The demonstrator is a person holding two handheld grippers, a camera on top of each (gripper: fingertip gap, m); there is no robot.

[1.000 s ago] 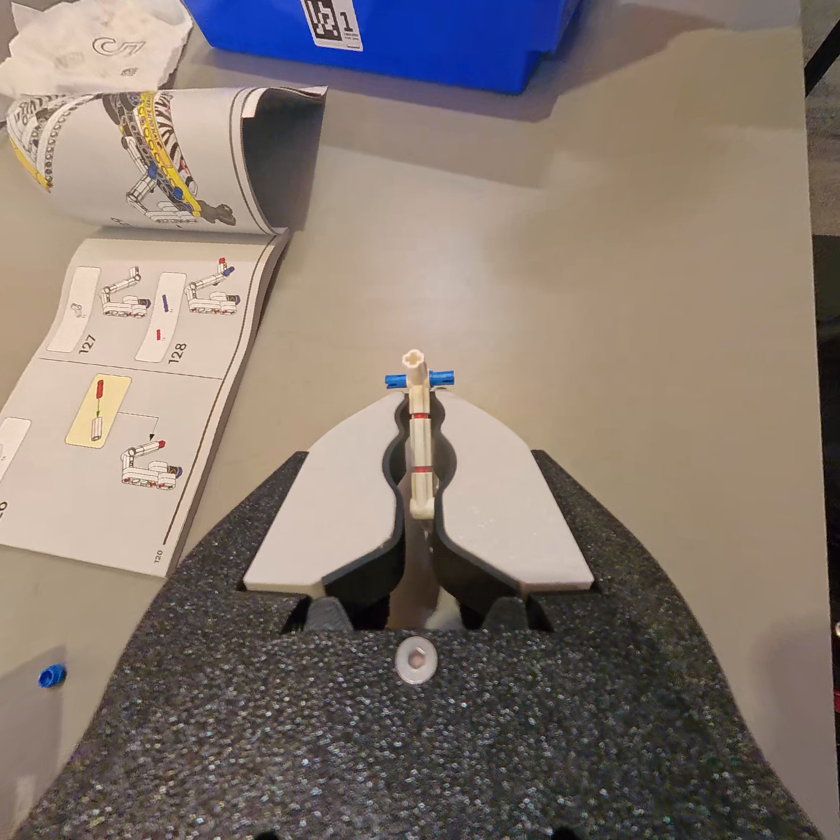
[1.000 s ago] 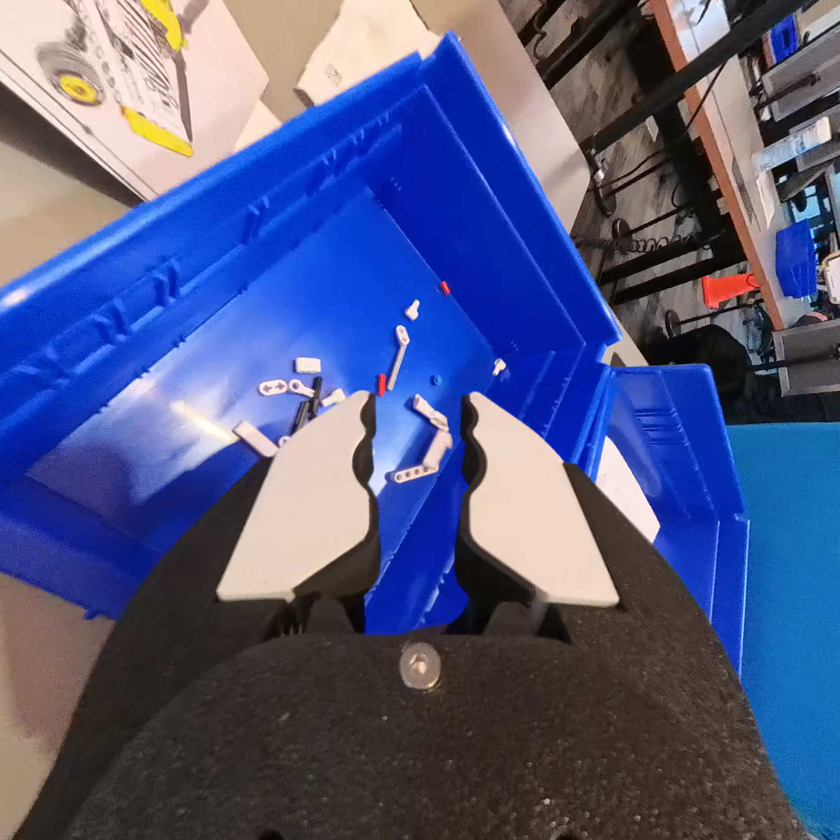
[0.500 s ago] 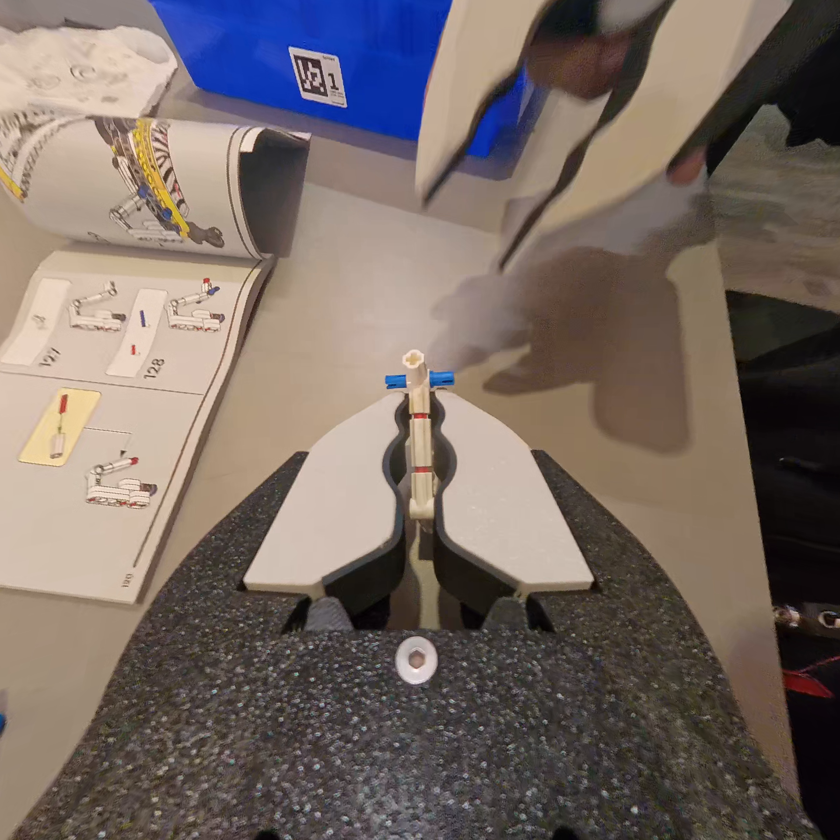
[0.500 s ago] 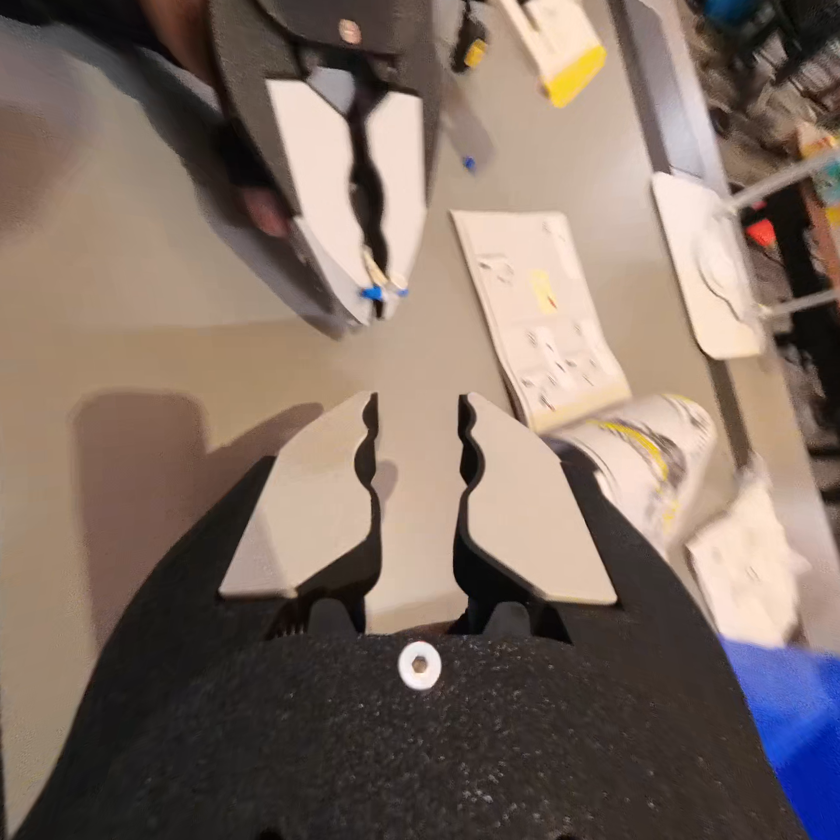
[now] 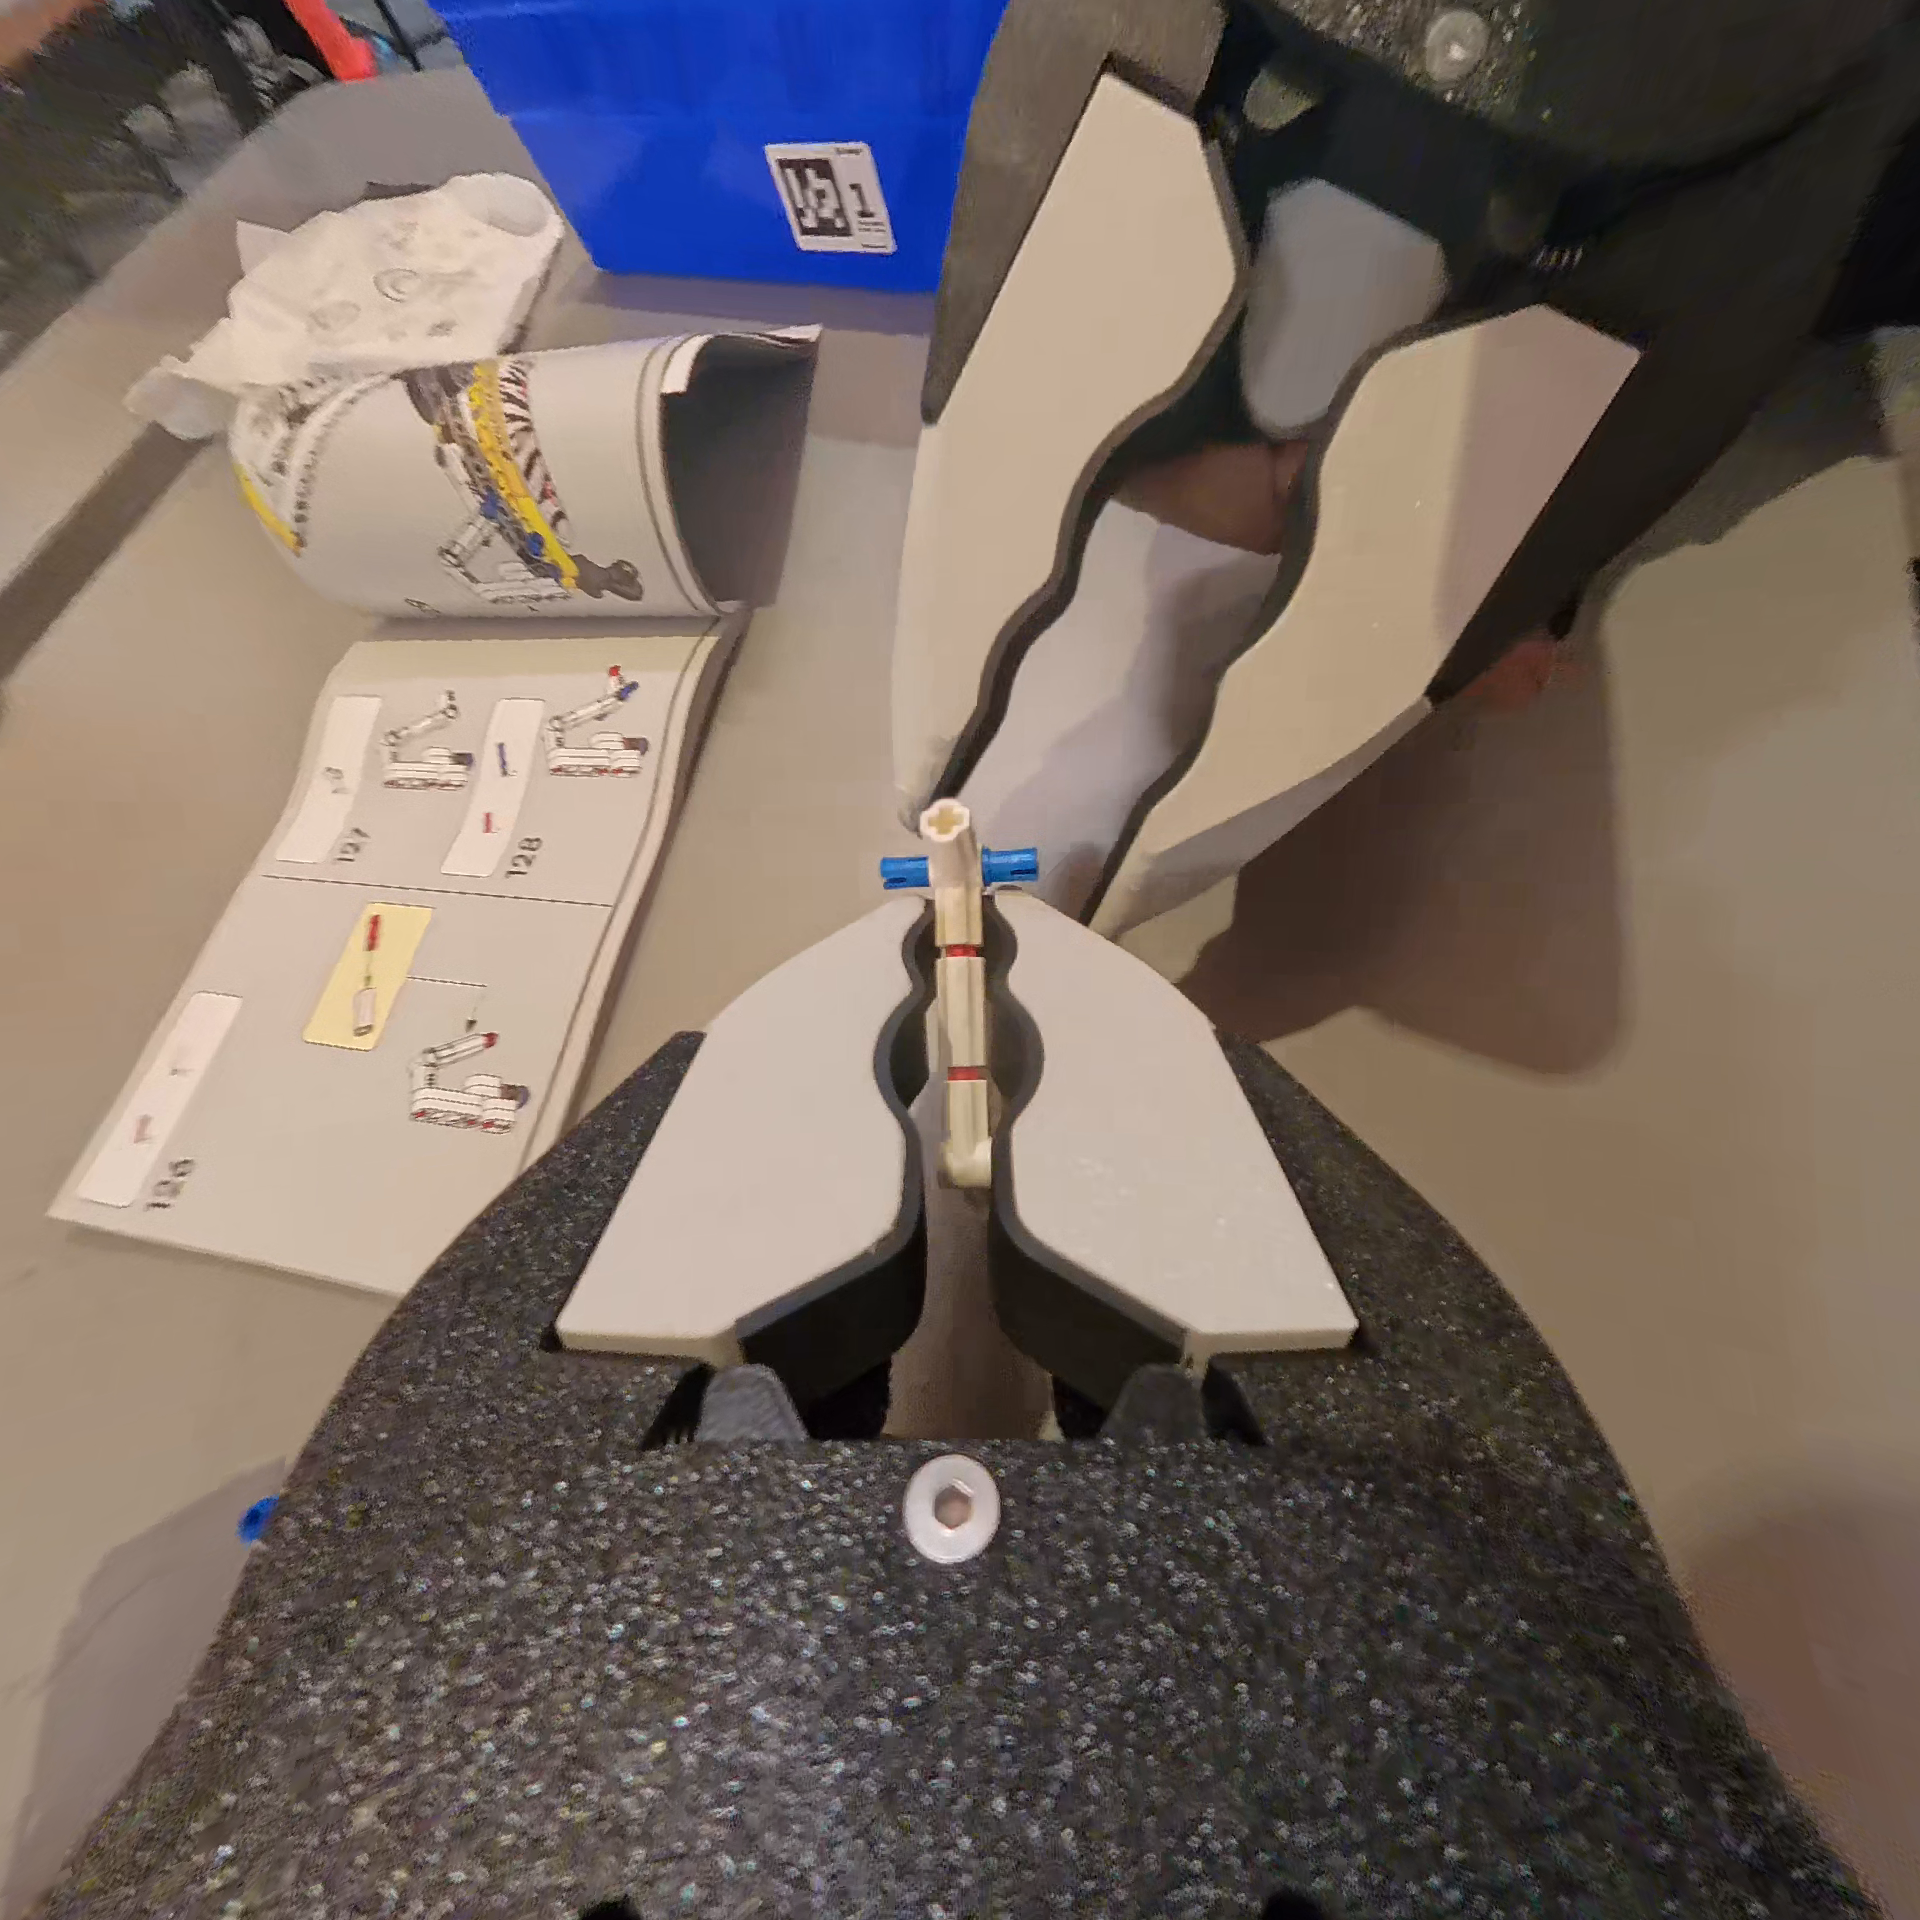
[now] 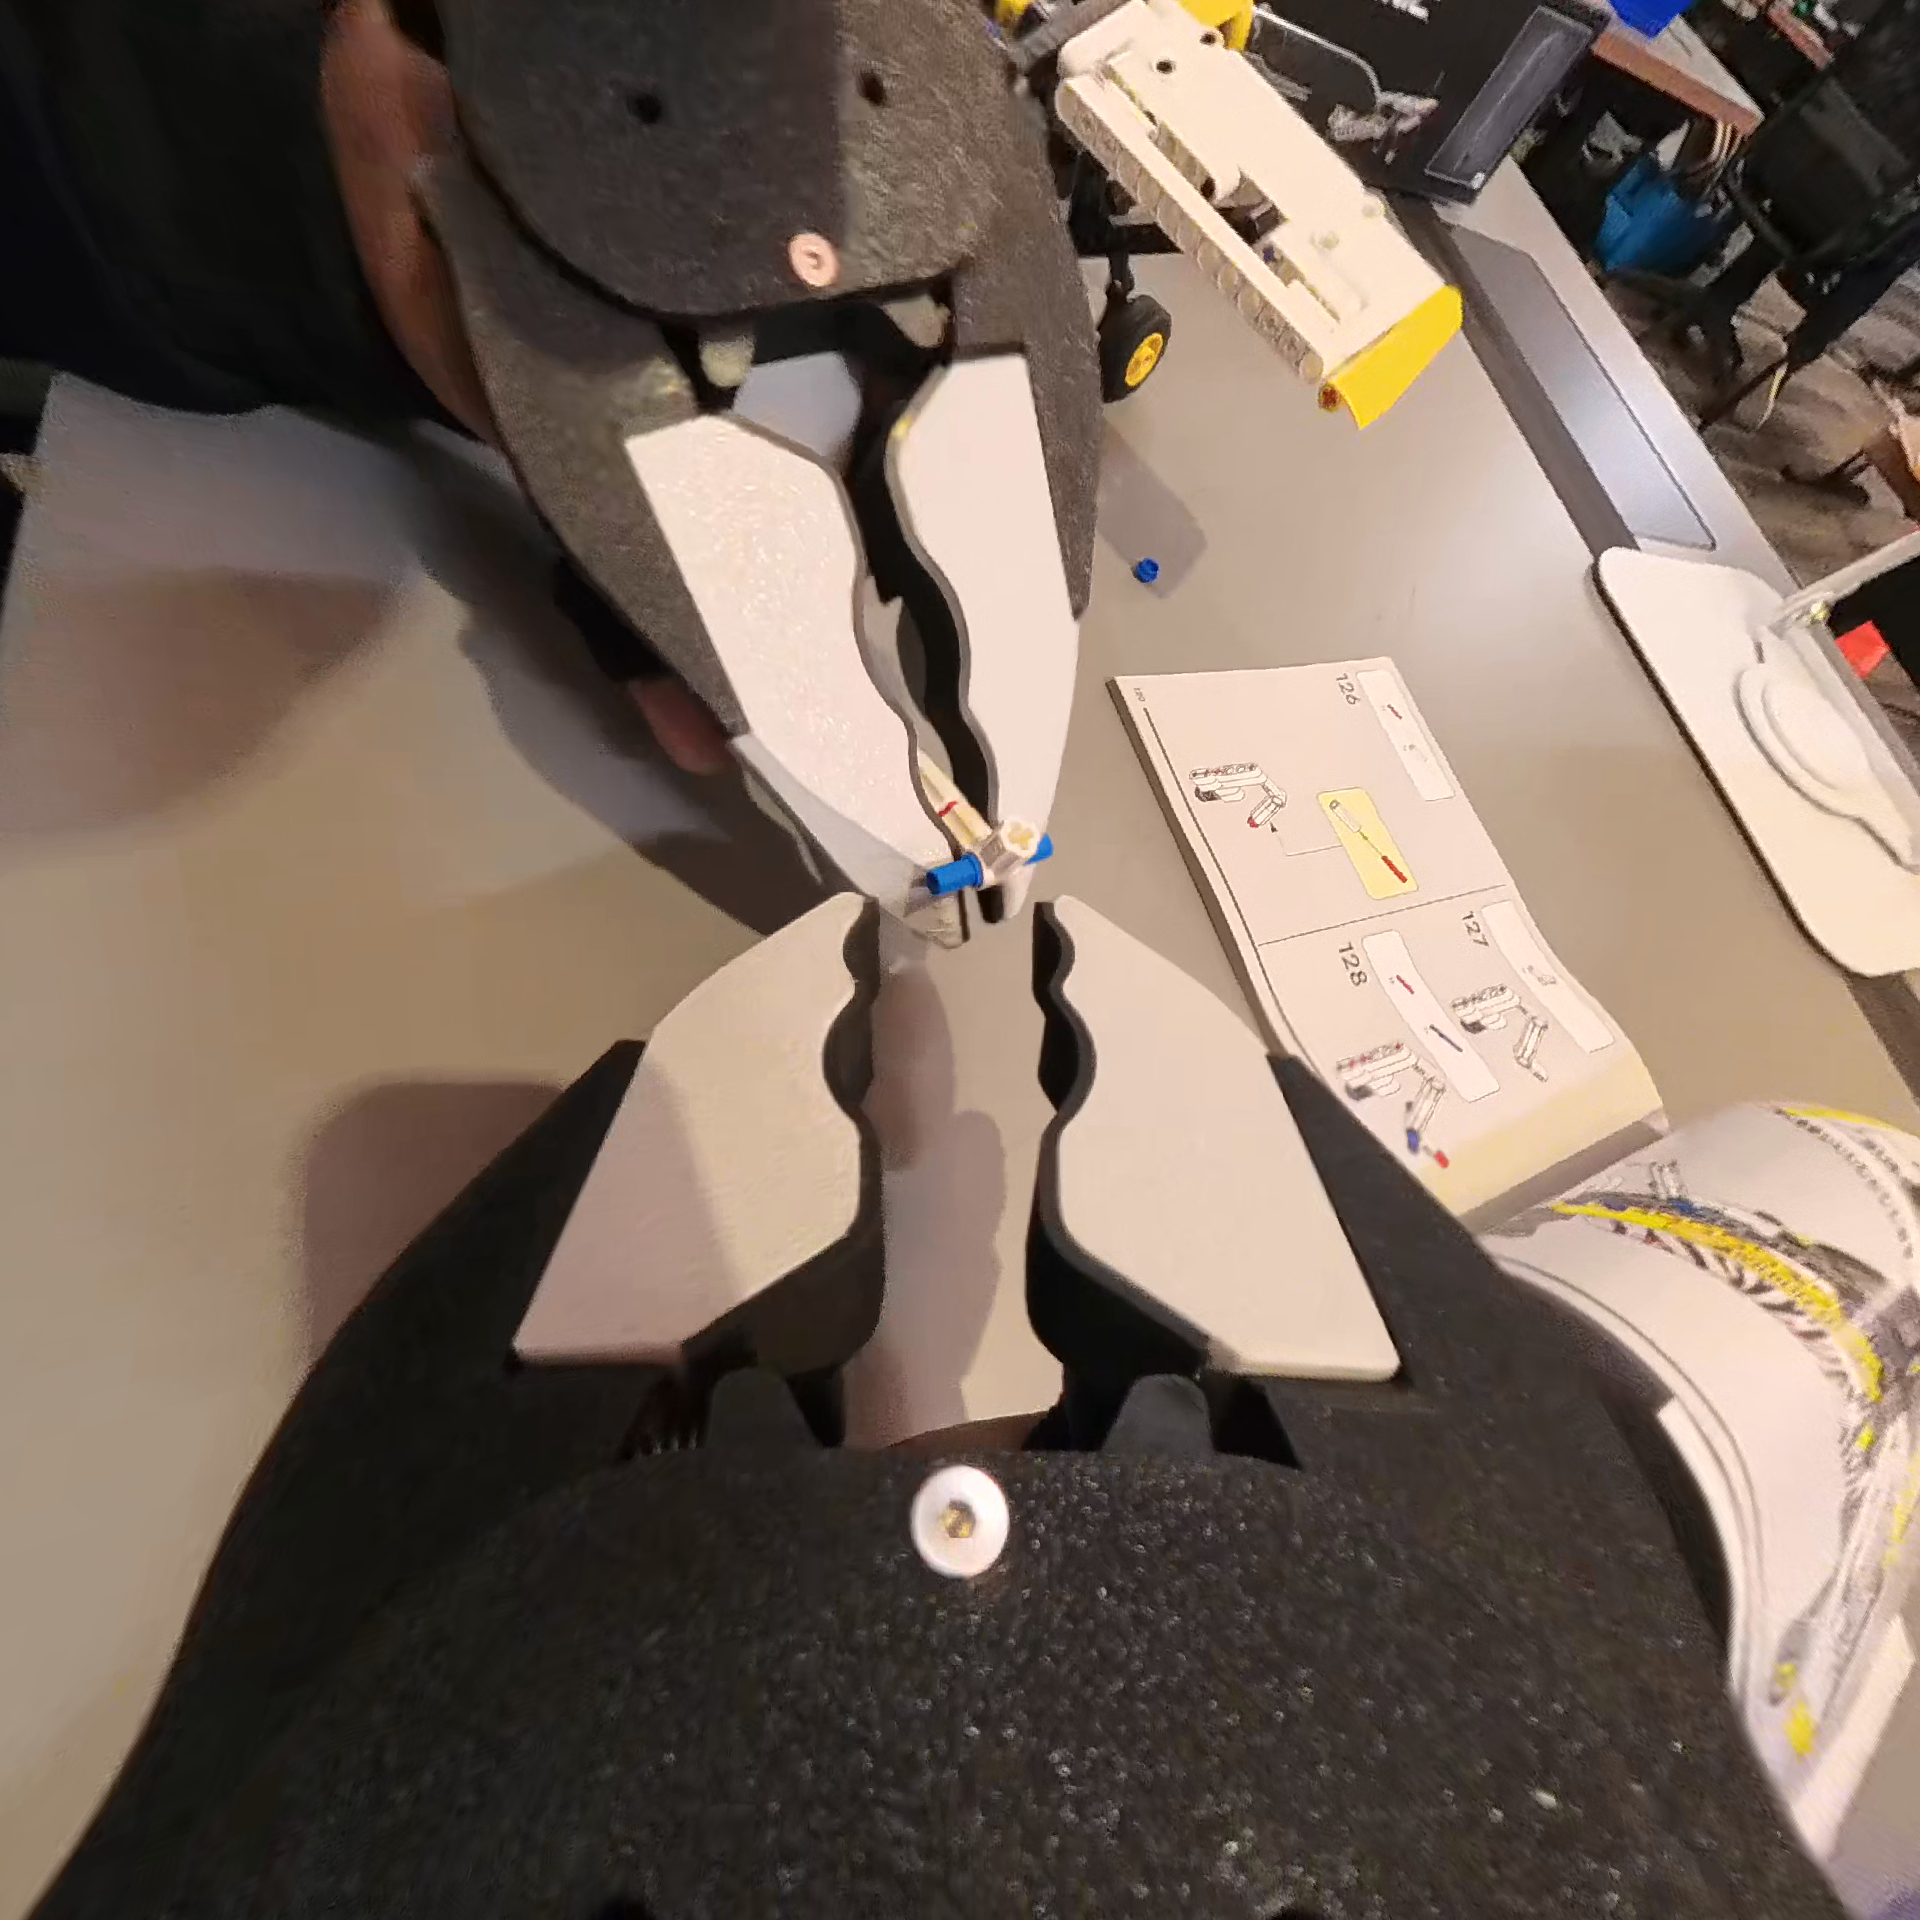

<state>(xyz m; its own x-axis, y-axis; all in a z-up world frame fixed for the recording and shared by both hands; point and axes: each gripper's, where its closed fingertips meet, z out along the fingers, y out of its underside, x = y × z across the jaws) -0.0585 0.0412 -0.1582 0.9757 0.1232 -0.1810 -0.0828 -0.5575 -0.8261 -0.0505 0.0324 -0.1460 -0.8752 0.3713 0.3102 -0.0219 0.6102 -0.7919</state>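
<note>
I am clamping a slim white rod assembly (image 5: 958, 1023) in my left hand-held gripper (image 5: 961, 914), pads pressing its sides, so its far end and the blue pin (image 5: 958, 868) crossing it are sticking out past the fingertips, exposed and steady above the desk (image 5: 1351, 1195). My right hand-held gripper (image 6: 954, 914) is facing it tip to tip, jaws parted and gripping nothing, just beside that exposed end. To the left, an instruction booklet (image 5: 416, 935) is lying open, pages up for reading. Far behind it, a blue bin (image 5: 675, 135) is standing.
</note>
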